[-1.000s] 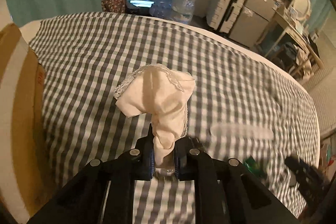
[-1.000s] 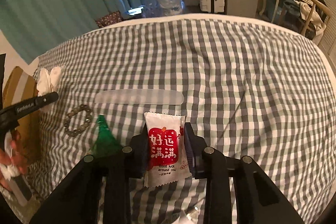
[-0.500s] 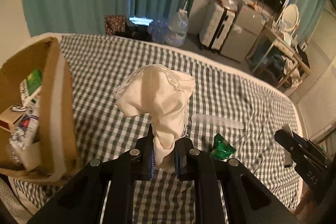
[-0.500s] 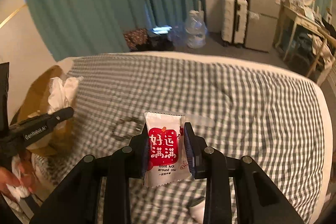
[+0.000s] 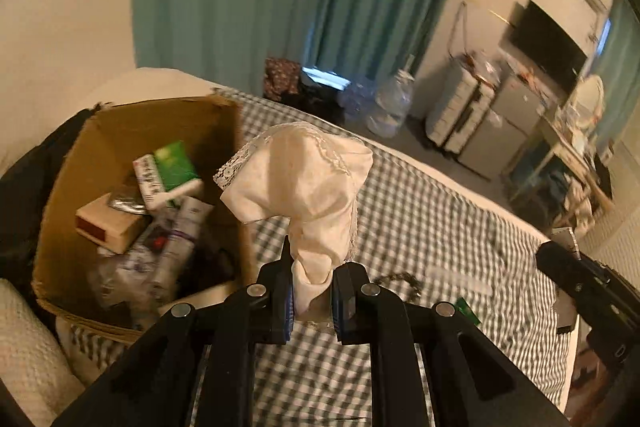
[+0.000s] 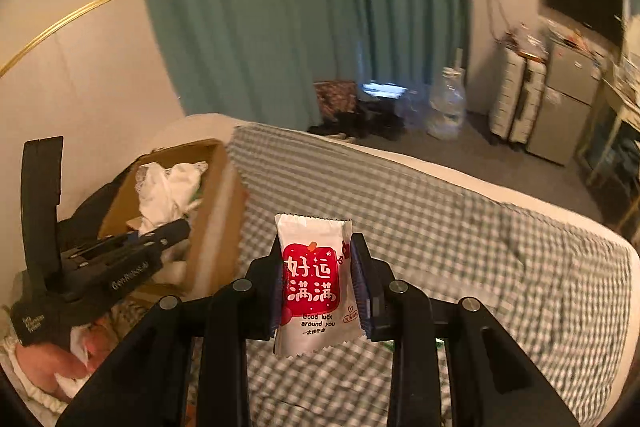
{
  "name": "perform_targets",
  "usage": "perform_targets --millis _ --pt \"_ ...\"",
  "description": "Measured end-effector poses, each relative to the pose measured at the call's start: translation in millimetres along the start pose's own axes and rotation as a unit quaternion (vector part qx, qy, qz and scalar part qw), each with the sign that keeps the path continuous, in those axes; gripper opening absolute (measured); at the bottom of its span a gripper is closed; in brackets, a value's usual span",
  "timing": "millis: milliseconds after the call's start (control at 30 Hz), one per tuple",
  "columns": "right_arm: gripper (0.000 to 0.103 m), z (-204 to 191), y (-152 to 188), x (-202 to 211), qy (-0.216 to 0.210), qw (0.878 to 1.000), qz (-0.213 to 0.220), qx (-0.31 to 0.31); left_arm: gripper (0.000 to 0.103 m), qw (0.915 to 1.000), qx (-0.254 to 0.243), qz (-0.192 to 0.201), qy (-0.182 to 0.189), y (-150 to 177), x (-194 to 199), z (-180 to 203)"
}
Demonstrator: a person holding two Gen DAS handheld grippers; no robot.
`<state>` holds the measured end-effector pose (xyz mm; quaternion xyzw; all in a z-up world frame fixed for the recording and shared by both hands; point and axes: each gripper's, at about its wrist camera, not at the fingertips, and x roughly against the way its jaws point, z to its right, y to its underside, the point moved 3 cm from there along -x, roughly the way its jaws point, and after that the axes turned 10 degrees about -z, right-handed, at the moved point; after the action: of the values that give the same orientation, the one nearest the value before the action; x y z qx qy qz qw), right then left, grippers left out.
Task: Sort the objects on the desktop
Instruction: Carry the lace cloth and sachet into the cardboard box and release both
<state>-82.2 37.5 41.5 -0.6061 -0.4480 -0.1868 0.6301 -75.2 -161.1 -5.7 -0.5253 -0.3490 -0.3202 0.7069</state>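
Left tool (image 5: 312, 291) is clenched on a cream lace-edged cloth (image 5: 304, 183), the lower twist of the fabric pinched between its pads and the bulk standing up at frame centre of the left wrist view. Right tool (image 6: 316, 287) is clenched on a white snack packet (image 6: 314, 283) with a red label, held upright at lower centre of the right wrist view, both pads pressing its side edges.

Cardboard box (image 5: 132, 119) sits at left of the left wrist view, open at the top, at the edge of a bed covered in a grey-and-white checked sheet (image 5: 432, 211). Inside the box: a green-and-white carton (image 5: 172, 171), a small tan box with a red end (image 5: 108, 223), and further wrapped items too blurred to identify. The cloth is just right of the box's near wall in frame; whether it hangs over the opening cannot be told.

On the sheet, lower right of the left wrist view: a bead bracelet (image 5: 400, 281), a pale elongated strip (image 5: 460, 277), blurred, and a green packet (image 5: 466, 309), partly hidden behind the tool.

In the right wrist view, a person's hand (image 6: 52, 363) at lower left grips the left tool's handle.
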Motion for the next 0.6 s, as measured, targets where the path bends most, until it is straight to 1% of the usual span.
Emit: perform_targets --millis 100,200,300,367,400,467,533,600 --pt "0.029 -34 -13 -16 -0.030 0.999 -0.009 0.014 0.014 0.9993 0.034 0.010 -0.008 -5 7 -33" --pt "0.029 -69 -23 -32 -0.054 0.998 -0.015 0.039 0.014 0.9982 0.055 0.012 -0.020 -7 9 -62" --pt "0.029 -100 -28 -51 -0.078 0.995 -0.022 0.057 0.014 0.9965 0.079 0.003 -0.027 -6 5 -88" --pt "0.029 -117 -30 -66 -0.100 0.992 -0.036 0.064 0.014 0.9940 0.102 -0.002 -0.040 -4 1 -108" --pt "0.029 -126 -32 -73 -0.107 0.991 -0.041 0.066 0.014 0.9923 0.112 -0.003 -0.053 -1 1 -119" --pt "0.029 -144 -34 -88 -0.118 0.989 -0.051 0.073 0.014 0.9904 0.118 0.003 -0.071 -1 2 -131" --pt "0.029 -157 -35 -103 -0.129 0.987 -0.060 0.076 0.014 0.9904 0.121 0.008 -0.068 -1 2 -139" --pt "0.032 -165 -35 -116 -0.137 0.985 -0.070 0.075 0.014 0.9895 0.127 0.006 -0.069 -1 -2 -146"
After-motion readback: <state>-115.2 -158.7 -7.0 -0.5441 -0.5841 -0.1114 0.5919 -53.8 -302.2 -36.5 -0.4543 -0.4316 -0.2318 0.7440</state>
